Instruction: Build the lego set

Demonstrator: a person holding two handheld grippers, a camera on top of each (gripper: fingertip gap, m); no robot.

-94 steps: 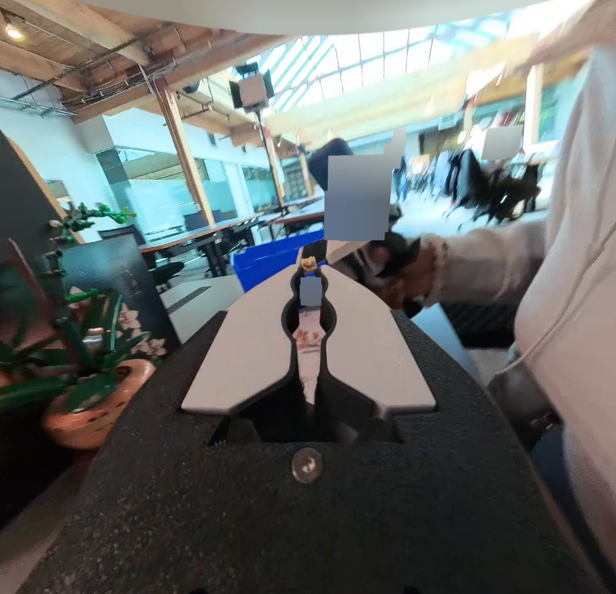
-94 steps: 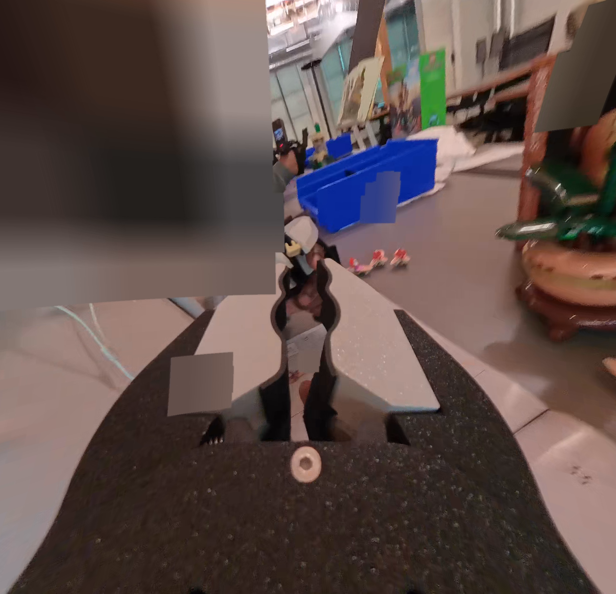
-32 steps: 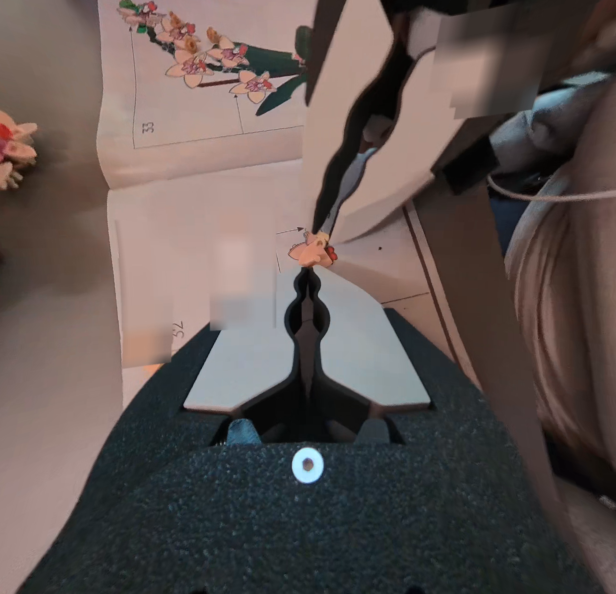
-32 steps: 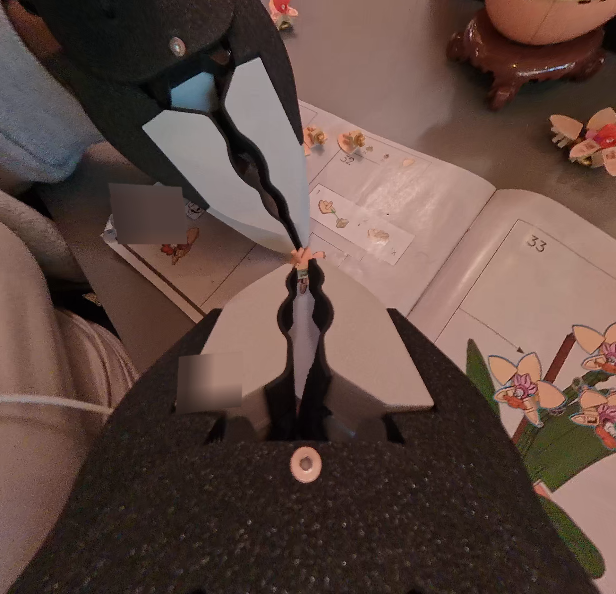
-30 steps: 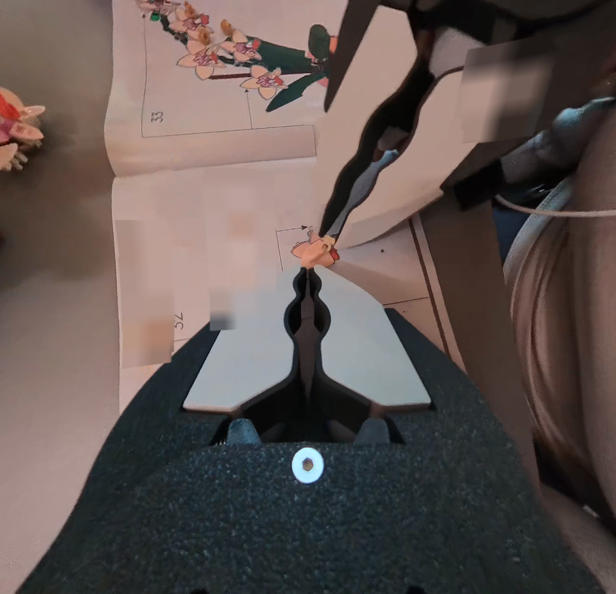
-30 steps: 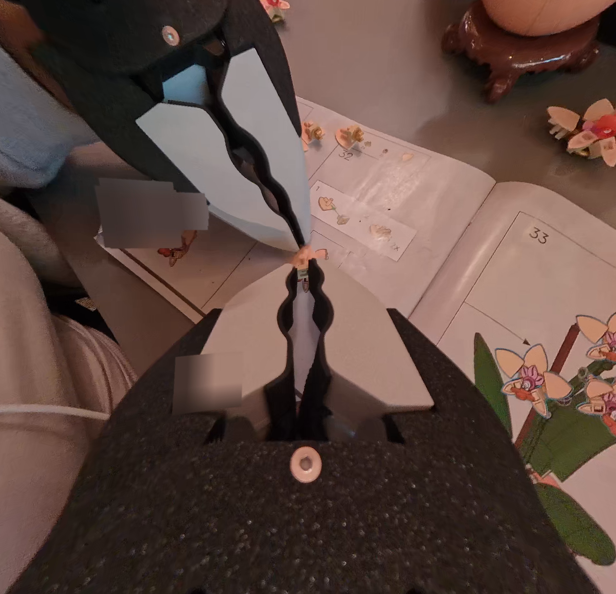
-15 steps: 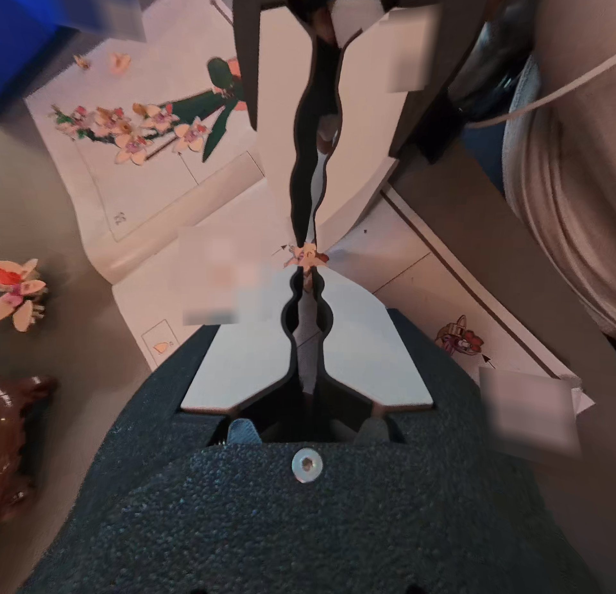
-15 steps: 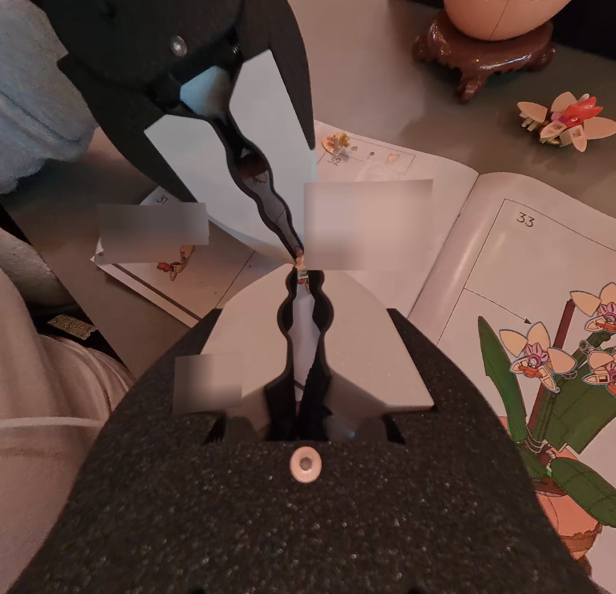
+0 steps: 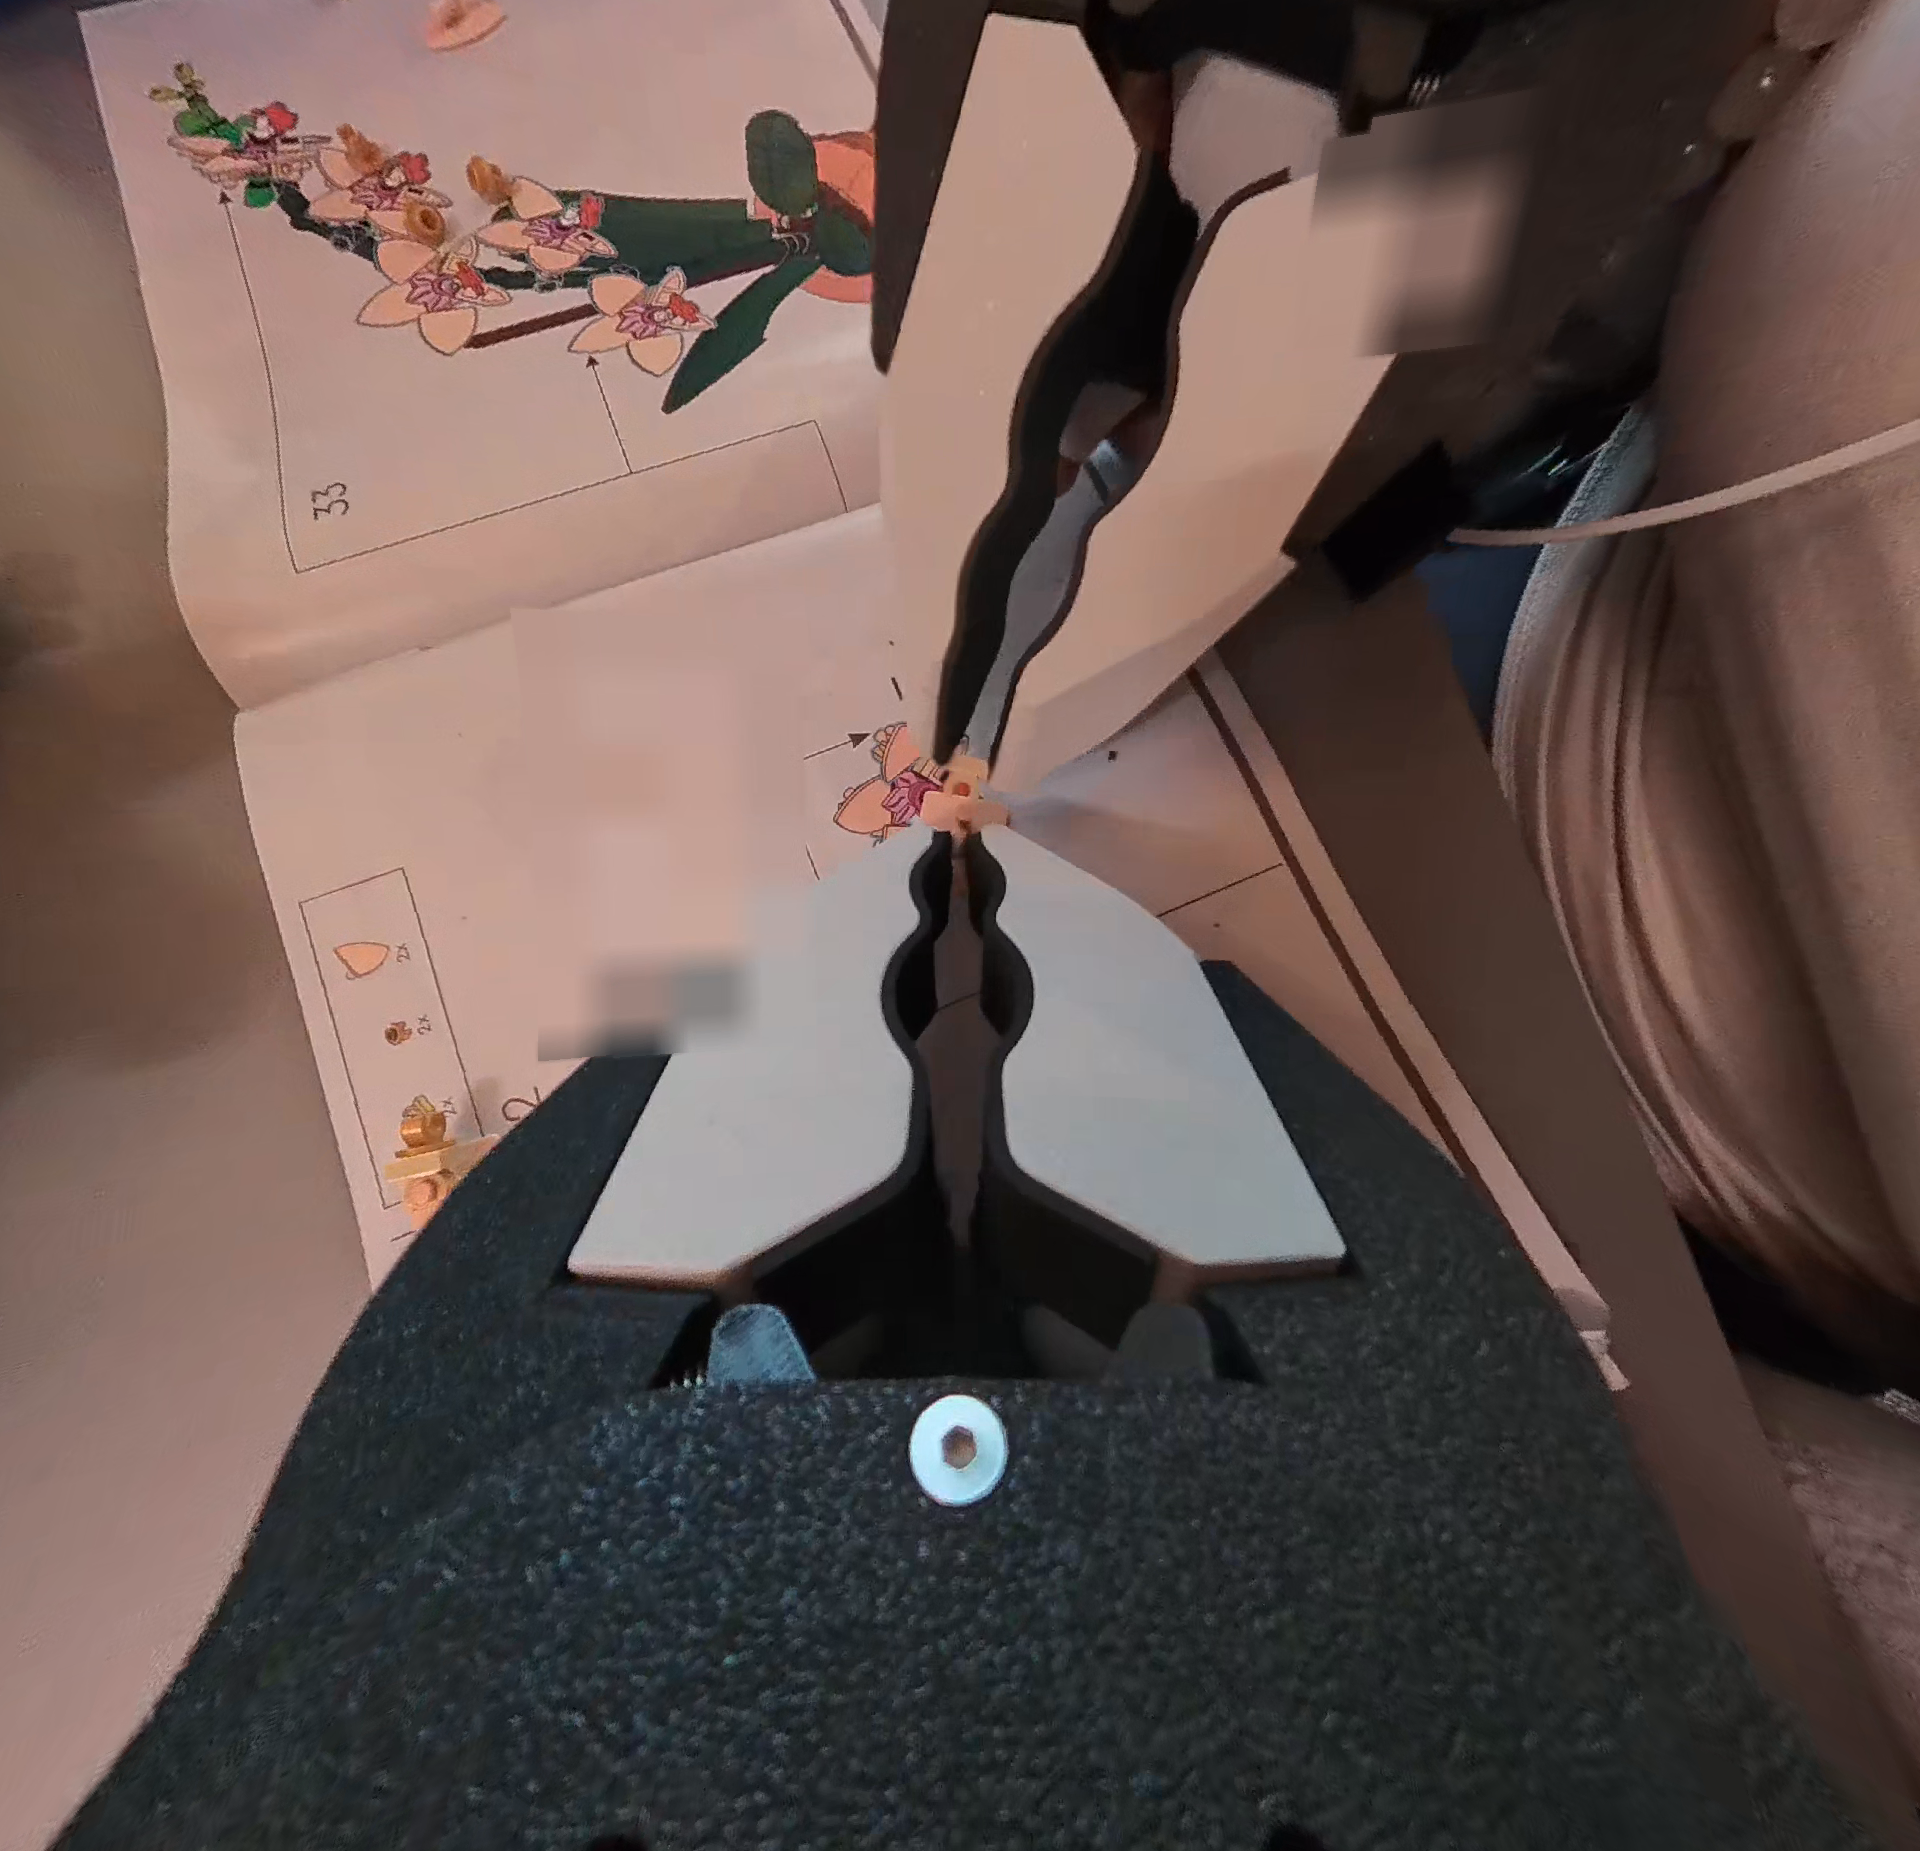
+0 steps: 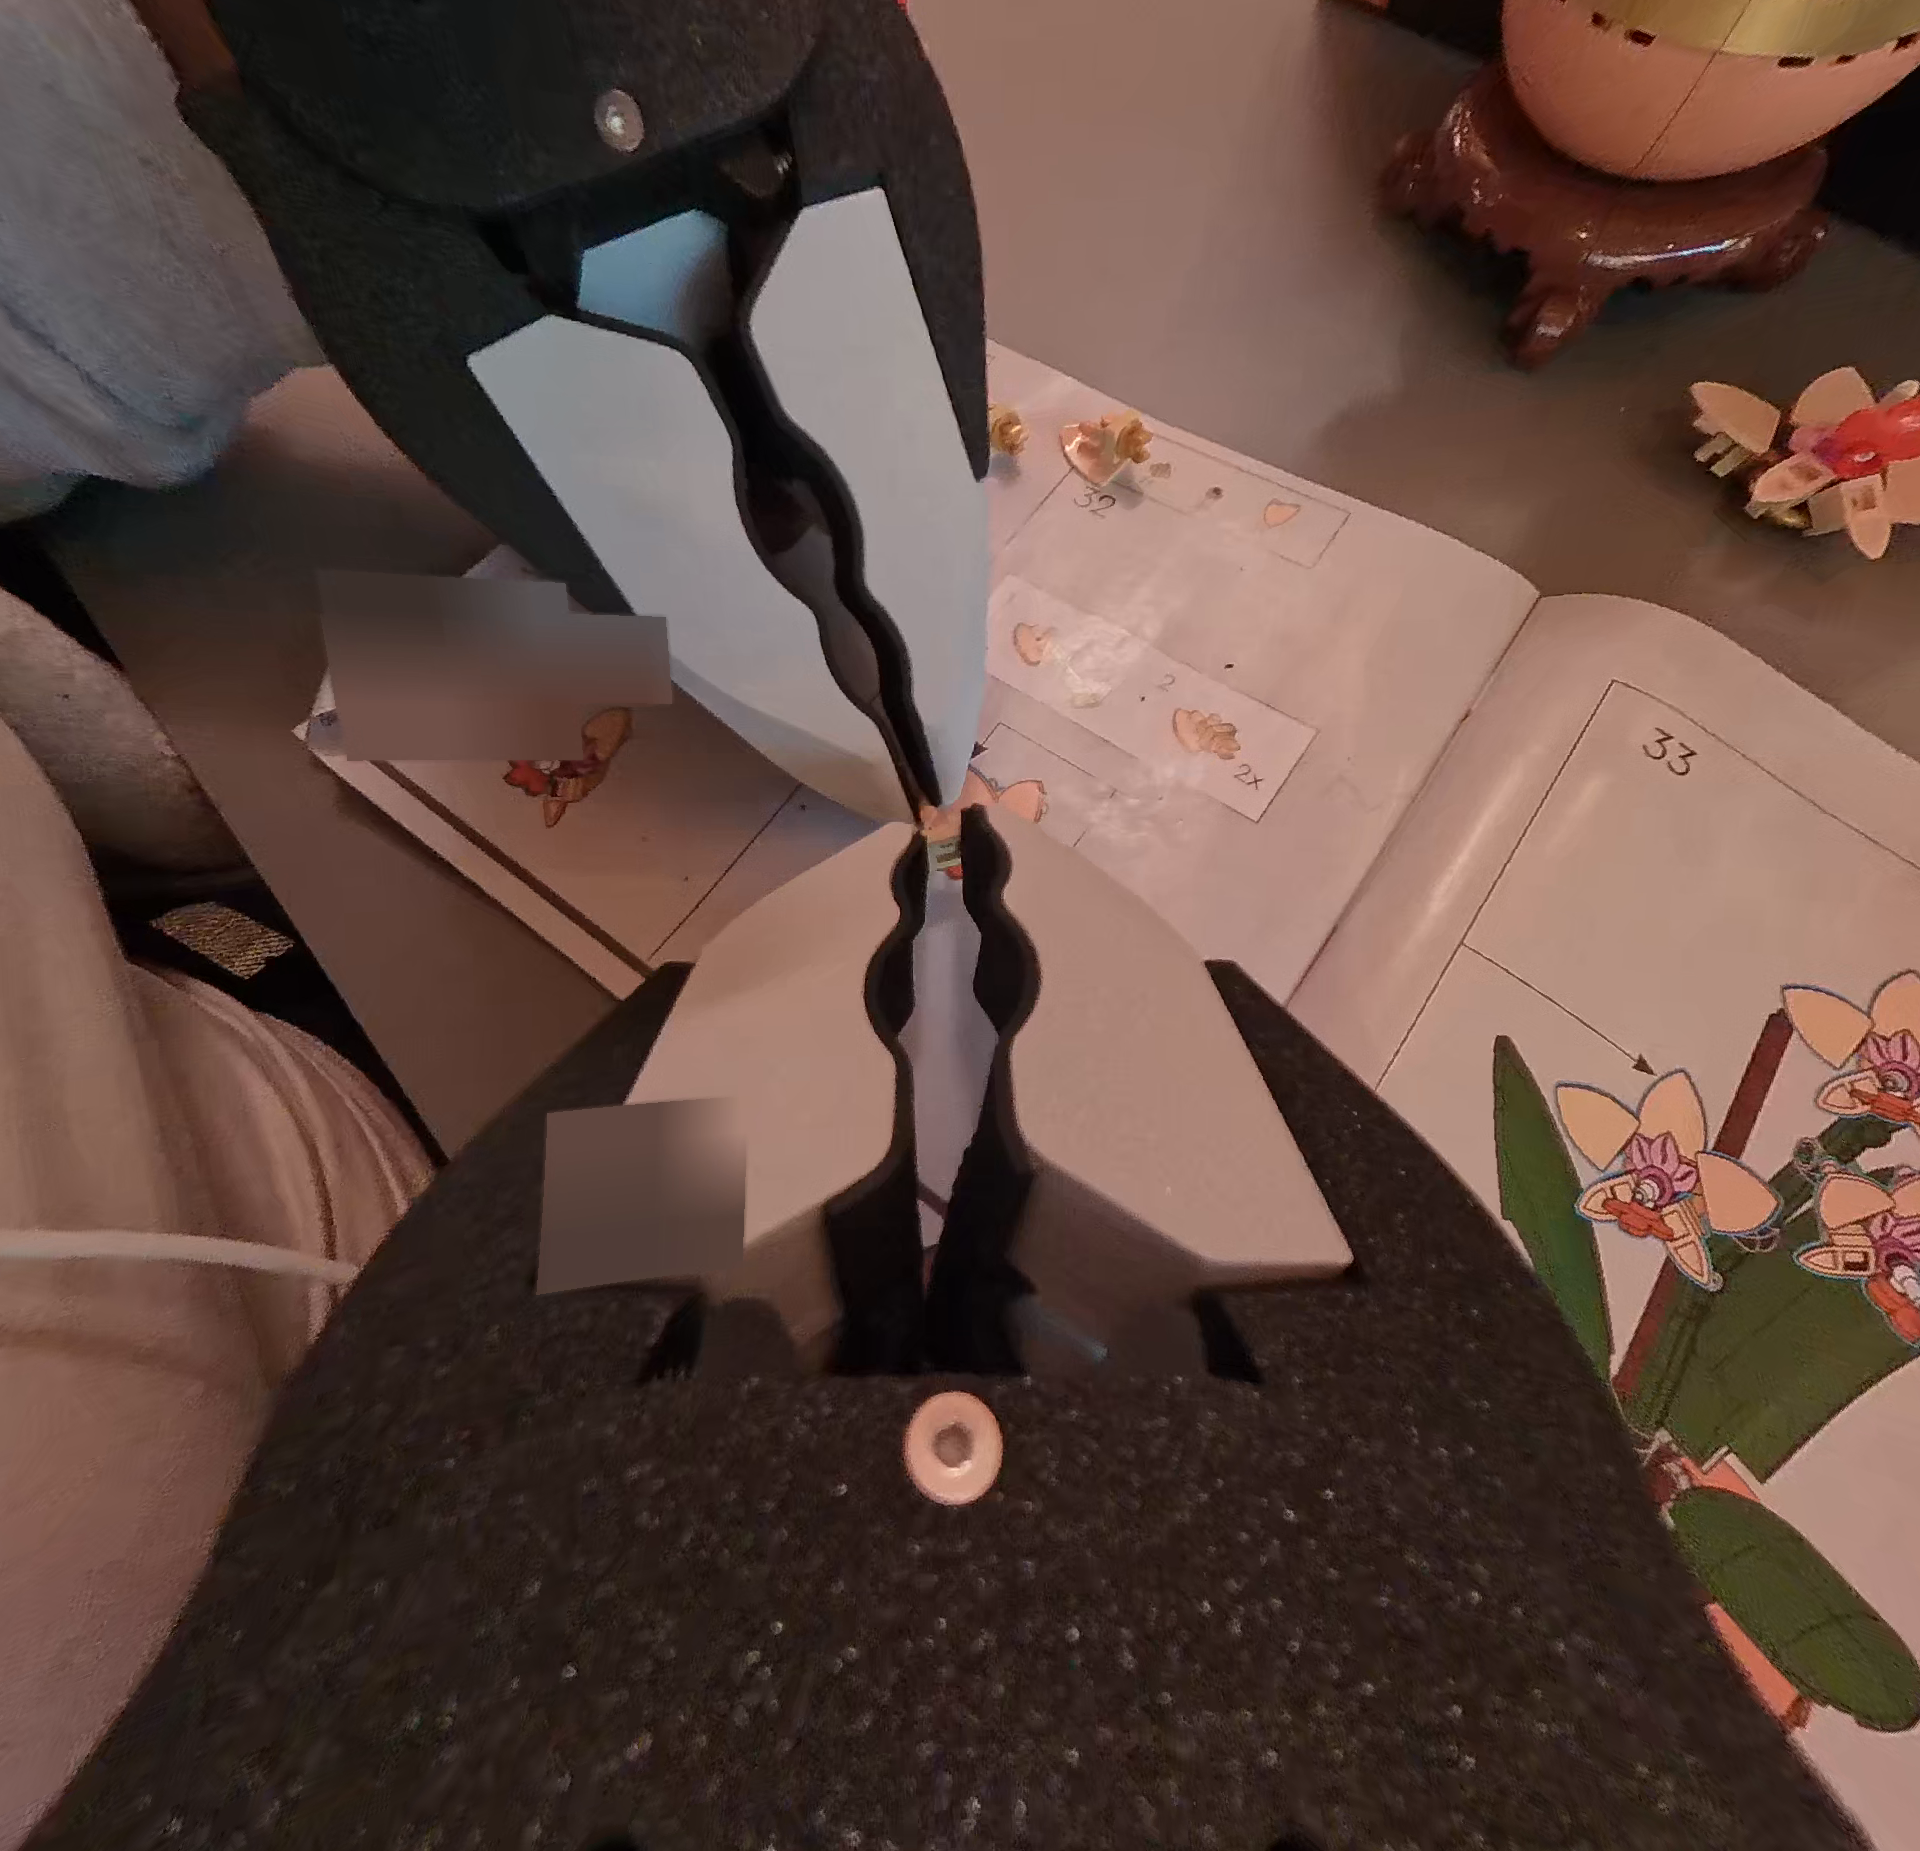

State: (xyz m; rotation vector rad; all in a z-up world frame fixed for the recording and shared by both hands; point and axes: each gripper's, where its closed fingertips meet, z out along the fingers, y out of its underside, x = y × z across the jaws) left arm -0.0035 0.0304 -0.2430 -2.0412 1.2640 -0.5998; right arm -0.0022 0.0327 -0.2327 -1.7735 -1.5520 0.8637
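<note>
My left gripper (image 9: pixel 954 851) and my right gripper (image 10: pixel 948 845) meet tip to tip just above an open instruction booklet (image 9: pixel 436 471). Between the tips is a small cream lego flower piece (image 9: pixel 961 806) with a red dot; it also shows in the right wrist view (image 10: pixel 943 845) as a tiny cream and green part. Both grippers are shut, each pinching its side of this small assembly. The right gripper (image 9: pixel 964 757) comes down from above in the left wrist view. The left gripper (image 10: pixel 928 799) comes down from the upper left in the right wrist view.
The booklet (image 10: pixel 1558 762) lies on a grey table. Small gold and cream loose parts (image 10: pixel 1107 445) rest on its page, others show in the left wrist view (image 9: pixel 421 1147). A finished flower (image 10: pixel 1808 461) and a pink pot on a brown stand (image 10: pixel 1621 191) are behind. The person's clothing (image 9: pixel 1714 866) is close by. My two grippers' fingertips are within a few centimetres of each other.
Three seconds ago both grippers were raised toward the room. They now point down over the booklet, tips together on the small piece, and have only shifted slightly in the last second.
</note>
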